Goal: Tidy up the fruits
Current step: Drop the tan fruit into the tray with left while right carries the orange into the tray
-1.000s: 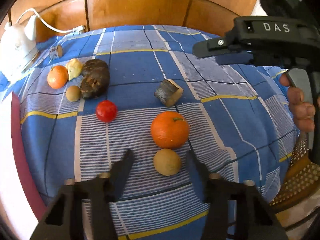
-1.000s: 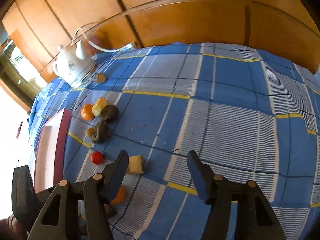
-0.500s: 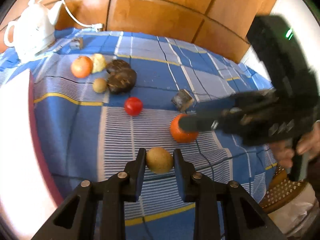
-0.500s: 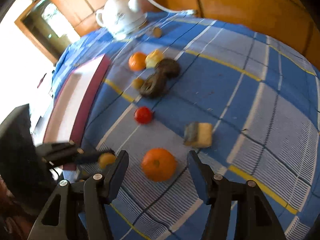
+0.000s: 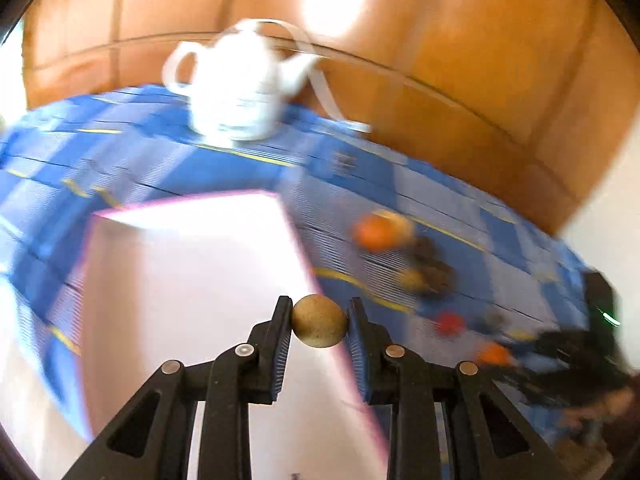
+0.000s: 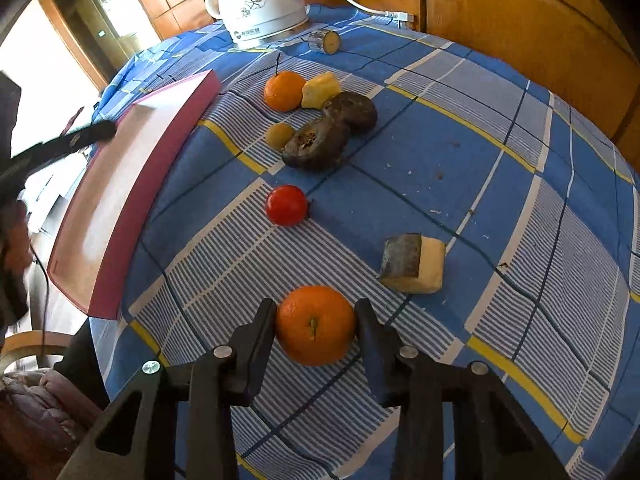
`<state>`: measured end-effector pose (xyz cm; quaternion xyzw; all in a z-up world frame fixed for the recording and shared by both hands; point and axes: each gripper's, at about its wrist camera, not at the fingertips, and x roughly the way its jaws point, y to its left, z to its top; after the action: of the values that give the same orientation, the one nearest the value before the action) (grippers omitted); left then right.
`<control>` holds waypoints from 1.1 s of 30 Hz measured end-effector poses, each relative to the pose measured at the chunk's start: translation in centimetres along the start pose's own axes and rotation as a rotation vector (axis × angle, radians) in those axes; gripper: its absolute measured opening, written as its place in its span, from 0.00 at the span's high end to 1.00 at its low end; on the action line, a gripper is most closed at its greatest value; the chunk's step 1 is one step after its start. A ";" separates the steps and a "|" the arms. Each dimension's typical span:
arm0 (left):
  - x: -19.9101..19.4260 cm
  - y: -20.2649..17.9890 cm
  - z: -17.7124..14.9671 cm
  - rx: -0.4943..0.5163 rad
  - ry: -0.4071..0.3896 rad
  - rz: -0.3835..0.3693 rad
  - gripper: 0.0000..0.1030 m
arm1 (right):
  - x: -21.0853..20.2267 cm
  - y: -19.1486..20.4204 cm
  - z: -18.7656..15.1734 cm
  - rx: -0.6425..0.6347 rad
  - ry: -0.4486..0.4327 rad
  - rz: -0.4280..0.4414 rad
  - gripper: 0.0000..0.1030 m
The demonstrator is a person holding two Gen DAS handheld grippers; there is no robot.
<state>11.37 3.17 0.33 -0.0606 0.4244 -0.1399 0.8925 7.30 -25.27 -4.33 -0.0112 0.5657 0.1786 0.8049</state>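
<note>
Nearest in the left wrist view, the left tool (image 5: pixel 319 322) is clenched on a small round tan fruit (image 5: pixel 319 321), held above the near right edge of the pink tray (image 5: pixel 180 280); the tray looks bare, so nothing appears sorted yet.

In the right wrist view, the right tool (image 6: pixel 316 320) has just been closing around a large orange (image 6: pixel 316 324) lying on the checked cloth of the surface (image 6: pixel 520 160); its pads appear to touch the peel, and the fruit is judged gripped but not yet lifted.

Farther off, a cut wedge (image 6: pixel 412 263) lies to the right and a glossy red tomato (image 6: pixel 287 205) beyond. Farther still, 2 dark shrivelled fruits (image 6: pixel 332 130), a small tan fruit (image 6: pixel 280 135), a smaller orange (image 6: pixel 284 91) and a yellow chunk (image 6: pixel 321 89) are clustered. All these are left to sort.
</note>
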 end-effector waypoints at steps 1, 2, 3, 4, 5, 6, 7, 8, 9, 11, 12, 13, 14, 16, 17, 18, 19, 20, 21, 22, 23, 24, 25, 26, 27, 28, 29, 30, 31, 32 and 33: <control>0.6 1.1 0.5 -0.014 -0.001 0.052 0.73 | 0.0 -0.1 0.1 0.003 0.002 0.003 0.61; 1.1 2.0 0.7 -0.026 0.006 0.085 0.73 | 0.1 -0.2 0.2 0.004 0.002 0.004 0.61; 1.8 3.0 1.0 -0.042 0.017 0.118 0.73 | 0.2 -0.2 0.2 0.000 0.002 0.002 0.61; 2.4 3.8 1.1 -0.061 0.020 0.159 0.73 | 0.1 -0.1 0.2 -0.003 0.001 0.001 0.61; 2.8 4.6 1.2 -0.078 0.024 0.191 0.73 | 0.1 0.0 0.2 -0.010 0.001 -0.003 0.61; 3.1 5.4 1.3 -0.098 0.030 0.211 0.73 | 0.0 0.0 0.1 -0.013 -0.001 -0.004 0.61; 3.2 5.8 1.2 -0.114 0.028 0.226 0.66 | 0.0 0.0 0.1 -0.017 -0.001 -0.006 0.61; 3.1 6.1 1.1 -0.127 0.023 0.238 0.61 | 0.0 0.1 0.2 -0.020 -0.002 -0.007 0.61; 2.9 6.1 1.0 -0.132 0.014 0.244 0.52 | 0.0 0.2 0.2 -0.024 -0.002 -0.008 0.61; 2.4 5.5 0.5 -0.114 -0.002 0.258 0.48 | 0.0 0.4 0.1 -0.035 -0.004 -0.015 0.61; 2.1 5.1 0.3 -0.107 -0.003 0.262 0.47 | 0.0 0.5 0.1 -0.040 -0.005 -0.019 0.61; 1.8 4.8 0.1 -0.103 -0.005 0.265 0.46 | 0.0 0.6 0.1 -0.044 -0.005 -0.023 0.61; 1.4 4.5 -0.2 -0.103 -0.009 0.265 0.45 | -0.1 0.6 0.1 -0.047 -0.006 -0.025 0.61; 0.8 3.9 -0.9 -0.100 -0.014 0.253 0.44 | -0.2 0.7 0.0 -0.050 -0.007 -0.029 0.61; 0.5 3.4 -1.4 -0.098 -0.018 0.246 0.43 | -0.2 0.7 0.0 -0.052 -0.007 -0.031 0.61; 0.1 2.6 -2.0 -0.093 -0.019 0.239 0.41 | -0.2 0.8 0.0 -0.054 -0.008 -0.033 0.61; -0.2 2.1 -2.5 -0.088 -0.020 0.230 0.40 | -0.2 0.8 -0.1 -0.057 -0.008 -0.036 0.61; -0.4 1.5 -3.1 -0.078 -0.020 0.218 0.39 | -0.2 0.9 -0.1 -0.059 -0.009 -0.038 0.61; -0.5 1.0 -3.4 -0.069 -0.018 0.210 0.38 | -0.2 1.0 -0.1 -0.061 -0.010 -0.040 0.61; -0.7 0.5 -3.8 -0.061 -0.015 0.202 0.37 | -0.2 1.0 -0.1 -0.064 -0.010 -0.043 0.61; -0.9 0.1 -4.3 -0.053 -0.014 0.195 0.37 | -0.2 1.1 -0.1 -0.067 -0.011 -0.045 0.61; -1.1 -0.5 -4.8 -0.045 -0.013 0.189 0.37 | -0.2 1.2 -0.1 -0.071 -0.012 -0.048 0.61; -1.3 -0.7 -5.1 -0.039 -0.014 0.186 0.37 | -0.3 1.3 -0.2 -0.078 -0.013 -0.052 0.61; -1.6 -1.1 -5.4 -0.029 -0.014 0.183 0.37 | -0.2 1.3 -0.2 -0.082 -0.013 -0.054 0.61; -1.7 -1.5 -5.7 -0.015 -0.015 0.182 0.37 | -0.2 1.4 -0.2 -0.085 -0.014 -0.055 0.61; -1.9 -1.7 -5.9 -0.006 -0.016 0.183 0.37 | -0.2 1.5 -0.2 -0.089 -0.014 -0.056 0.61; -2.1 -1.9 -6.0 0.007 -0.021 0.185 0.37 | -0.2 1.6 -0.2 -0.094 -0.014 -0.058 0.61; -2.3 -2.0 -6.1 0.012 -0.027 0.189 0.36 | -0.2 1.7 -0.3 -0.097 -0.014 -0.059 0.61; -2.5 -2.0 -6.1 0.013 -0.033 0.193 0.34 | -0.2 1.8 -0.4 -0.100 -0.015 -0.062 0.61; -2.6 -1.9 -6.2 0.011 -0.037 0.194 0.34 | -0.2 1.8 -0.4 -0.101 -0.014 -0.063 0.61; -2.9 -1.8 -6.2 0.005 -0.042 0.195 0.33 | -0.3 1.9 -0.4 -0.101 -0.014 -0.064 0.61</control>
<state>4.51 2.38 -1.05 -0.0195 0.4091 -0.0522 0.9108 6.26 -23.63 -3.90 -0.0687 0.5496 0.1812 0.8126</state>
